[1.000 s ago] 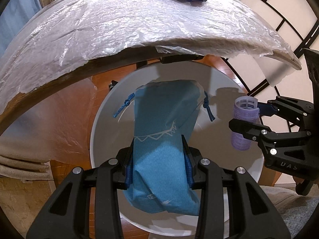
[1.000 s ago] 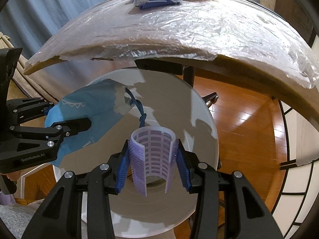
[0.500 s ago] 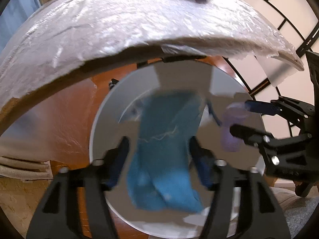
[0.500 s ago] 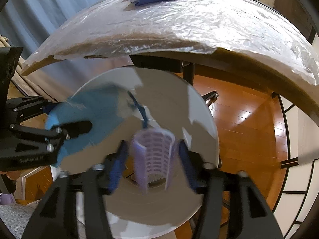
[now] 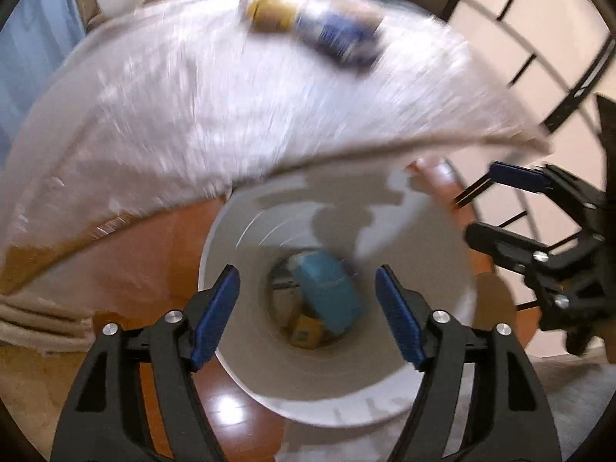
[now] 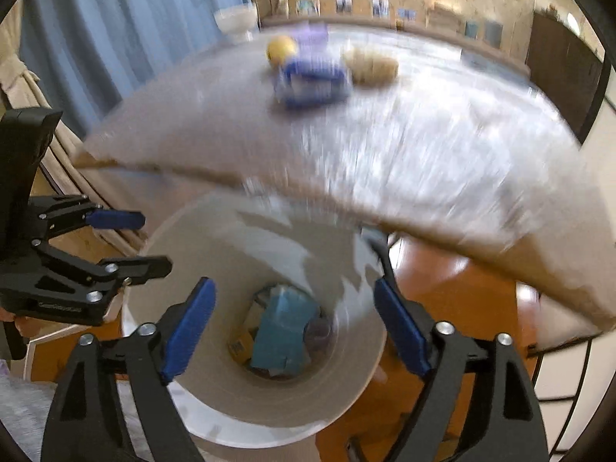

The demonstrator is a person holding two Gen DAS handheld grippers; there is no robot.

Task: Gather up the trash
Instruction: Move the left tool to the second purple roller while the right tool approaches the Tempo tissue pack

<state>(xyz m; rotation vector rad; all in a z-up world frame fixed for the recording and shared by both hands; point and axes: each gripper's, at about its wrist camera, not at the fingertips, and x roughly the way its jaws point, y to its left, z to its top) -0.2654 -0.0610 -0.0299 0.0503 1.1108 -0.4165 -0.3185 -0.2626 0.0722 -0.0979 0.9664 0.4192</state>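
Below both claws stands a white bin (image 5: 454, 254), and the trash lies at its bottom. On the left, the left claw (image 5: 308, 308) hangs over the bin mouth with its blue-padded fingers (image 5: 215, 308) spread wide and nothing between them. Straight beneath it sits a blue pouch (image 5: 327, 288), lying on yellowish scraps (image 5: 304, 331) that are too blurred to name. A purple bit shows at the pouch's right side in the right wrist view, but I cannot tell what it is.

Further right, the right claw (image 6: 292, 323) also stands apart and empty above the same bin, seen from the left wrist as black fingers at the bin's far rim.

Up behind the bin, the plastic-covered tabletop (image 6: 423, 146) carries more items: a white bowl (image 6: 235, 19) at the left, then a yellow ball-like thing (image 6: 283, 48), a blue-and-white wrapper (image 6: 312, 81) and a tan lump (image 6: 371, 65) at the right. All are smeared by motion.

The wrapper looks the likeliest next pick. I judge it light, thin and crinkly, so it should crush easily and may slide on the plastic cover. Pinching a raised fold near its middle would hold better than catching a flat edge. The yellow thing looks round and may roll; a grip across its widest part seems safest.
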